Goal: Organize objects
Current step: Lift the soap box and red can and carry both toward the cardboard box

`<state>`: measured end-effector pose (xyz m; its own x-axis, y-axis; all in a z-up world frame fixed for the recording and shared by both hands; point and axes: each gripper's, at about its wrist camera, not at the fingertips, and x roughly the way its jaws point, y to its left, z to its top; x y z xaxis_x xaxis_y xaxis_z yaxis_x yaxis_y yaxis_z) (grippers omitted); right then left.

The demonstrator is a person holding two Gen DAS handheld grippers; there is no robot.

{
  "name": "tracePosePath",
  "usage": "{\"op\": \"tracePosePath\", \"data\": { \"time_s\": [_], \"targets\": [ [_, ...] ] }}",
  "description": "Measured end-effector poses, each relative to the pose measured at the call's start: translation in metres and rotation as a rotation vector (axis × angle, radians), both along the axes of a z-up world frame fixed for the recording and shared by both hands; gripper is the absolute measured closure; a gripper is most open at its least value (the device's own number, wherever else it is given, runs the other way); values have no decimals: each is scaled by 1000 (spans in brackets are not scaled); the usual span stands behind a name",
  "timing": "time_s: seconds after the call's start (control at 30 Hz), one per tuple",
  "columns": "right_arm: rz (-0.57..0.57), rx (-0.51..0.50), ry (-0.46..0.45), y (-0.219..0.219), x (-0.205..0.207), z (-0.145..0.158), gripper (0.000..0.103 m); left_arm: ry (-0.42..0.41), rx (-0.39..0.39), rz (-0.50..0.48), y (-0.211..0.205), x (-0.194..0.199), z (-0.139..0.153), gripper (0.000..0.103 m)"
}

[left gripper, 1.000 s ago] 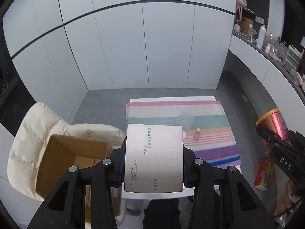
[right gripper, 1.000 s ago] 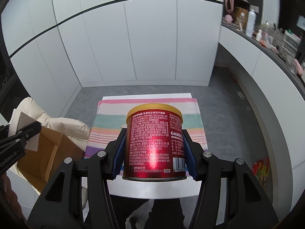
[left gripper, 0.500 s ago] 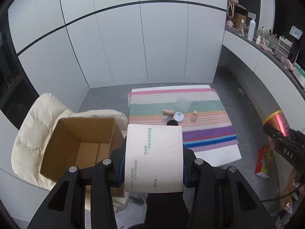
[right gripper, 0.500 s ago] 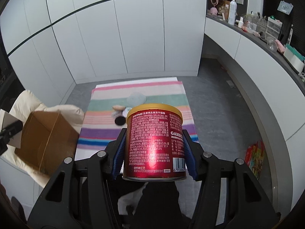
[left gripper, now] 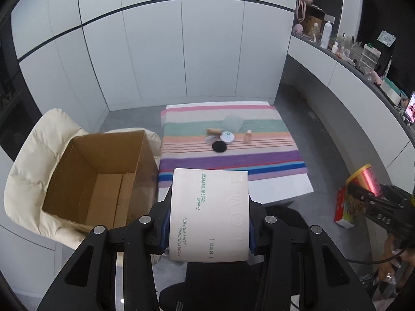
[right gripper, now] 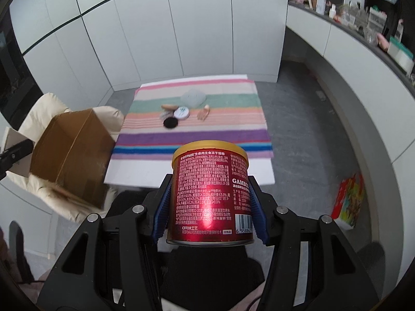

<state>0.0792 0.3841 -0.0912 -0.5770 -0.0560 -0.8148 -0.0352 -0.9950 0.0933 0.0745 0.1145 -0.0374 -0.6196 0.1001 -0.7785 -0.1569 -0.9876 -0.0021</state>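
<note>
While its blue pads press both sides of a white box (left gripper: pixel 209 215), the left gripper (left gripper: pixel 207 229) holds it upright over a dark chair seat. Likewise the right gripper (right gripper: pixel 208 213) clamps a red can (right gripper: pixel 210 194) with a gold lid. Beyond them, to the left, an open carton (left gripper: pixel 98 178) sits on a cream cushion (left gripper: pixel 33 153), empty as far as can be seen. Farther off, a low table (right gripper: pixel 186 171) carries a striped cloth (left gripper: pixel 228 155) with a black disc (left gripper: pixel 219 146), a white jar (left gripper: pixel 227 137), a small bottle (left gripper: pixel 248 136) and a pale pouch (left gripper: pixel 233 123) grouped near its middle.
</note>
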Motion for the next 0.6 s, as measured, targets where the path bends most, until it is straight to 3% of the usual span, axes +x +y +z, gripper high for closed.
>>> {"op": "tracePosePath", "data": {
  "time_s": [0.2,0.6],
  "targets": [
    [-5,-4,-34,12,22,-8,47,-39,40,12,-12,10,-18,59],
    [-21,7,-39,17,20,-10,47,-71,62,26,-21,4,-31,59]
  ]
}}
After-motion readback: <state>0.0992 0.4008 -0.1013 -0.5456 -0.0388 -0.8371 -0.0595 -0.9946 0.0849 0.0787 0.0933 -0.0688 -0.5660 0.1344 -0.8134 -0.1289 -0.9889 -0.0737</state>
